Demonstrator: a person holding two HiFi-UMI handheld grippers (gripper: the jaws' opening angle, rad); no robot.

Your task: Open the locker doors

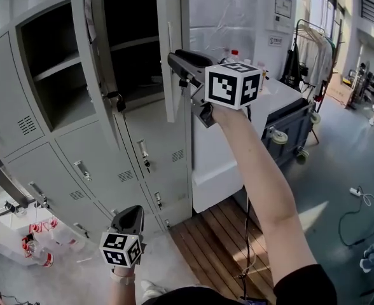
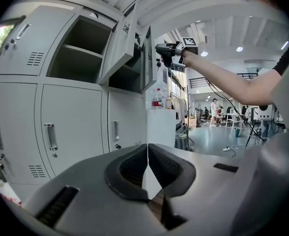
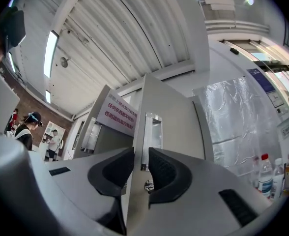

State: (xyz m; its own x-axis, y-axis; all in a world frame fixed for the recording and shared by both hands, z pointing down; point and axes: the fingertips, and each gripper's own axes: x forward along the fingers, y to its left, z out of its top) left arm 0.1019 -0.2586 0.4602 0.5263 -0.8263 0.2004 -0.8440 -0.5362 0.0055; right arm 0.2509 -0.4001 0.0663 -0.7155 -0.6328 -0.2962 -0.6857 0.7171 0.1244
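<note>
Two upper doors stand open; the lower row point(image 1: 98, 164) is shut. My right gripper point(image 3: 140, 154) straddles the free edge of the upper right door point(image 3: 176, 127), pads apparently clamped on it. My left gripper point(image 2: 147, 146) hangs low, jaws together, empty.

Risk: the thin sheet edge slips out if I pull off the hinge arc (shallow bite).

Room: the white cabinet point(image 1: 215, 151) stands just beside the swing, and the middle door point(image 1: 91, 56) juts out opposite — I stay between.
</note>
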